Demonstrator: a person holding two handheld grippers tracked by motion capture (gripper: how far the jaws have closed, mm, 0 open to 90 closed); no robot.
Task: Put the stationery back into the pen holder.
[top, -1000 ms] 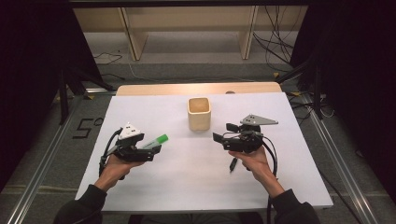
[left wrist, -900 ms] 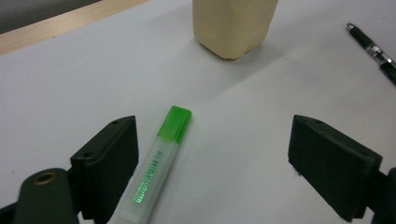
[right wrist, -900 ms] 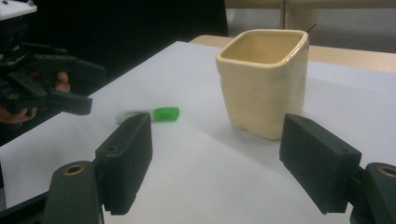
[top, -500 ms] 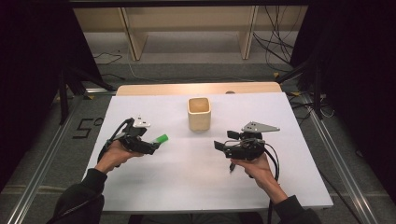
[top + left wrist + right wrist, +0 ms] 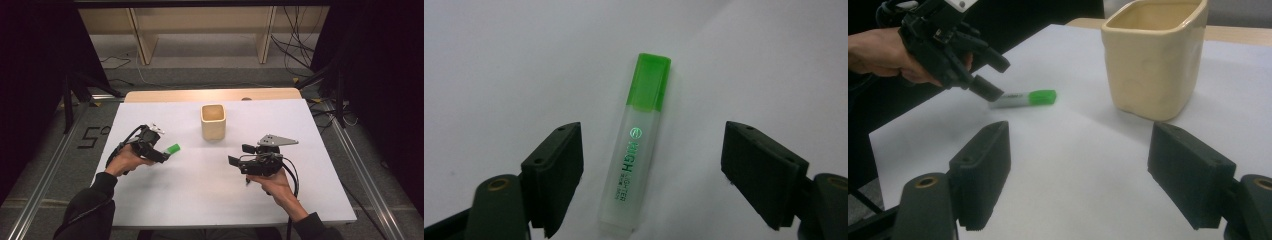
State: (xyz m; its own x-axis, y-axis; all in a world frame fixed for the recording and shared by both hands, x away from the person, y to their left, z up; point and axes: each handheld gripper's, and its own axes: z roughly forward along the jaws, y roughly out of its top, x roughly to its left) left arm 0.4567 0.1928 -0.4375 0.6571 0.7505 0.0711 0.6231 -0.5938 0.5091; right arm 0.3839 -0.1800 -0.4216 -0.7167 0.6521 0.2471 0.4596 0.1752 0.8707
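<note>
A highlighter (image 5: 171, 149) with a green cap and a clear body lies flat on the white table top (image 5: 200, 200), left of centre. My left gripper (image 5: 161, 155) reaches down over its body end. In the left gripper view the highlighter (image 5: 636, 155) lies between the two jaws of the left gripper (image 5: 654, 150). The jaws have just been closing, with gaps still on both sides, so the pads do not touch it. My right gripper (image 5: 240, 155) hovers at the right, open with nothing between its jaws, facing the highlighter (image 5: 1023, 98) and the left gripper (image 5: 990, 80).
A cream square cup (image 5: 213, 121) stands upright behind the middle of the table, seen close at the right in the right gripper view (image 5: 1153, 60). The table's wooden back edge (image 5: 210, 94) meets the floor and shelf legs beyond.
The left hand has shifted away from the person and sunk toward the highlighter, which has stayed in place. The right gripper has barely moved.
</note>
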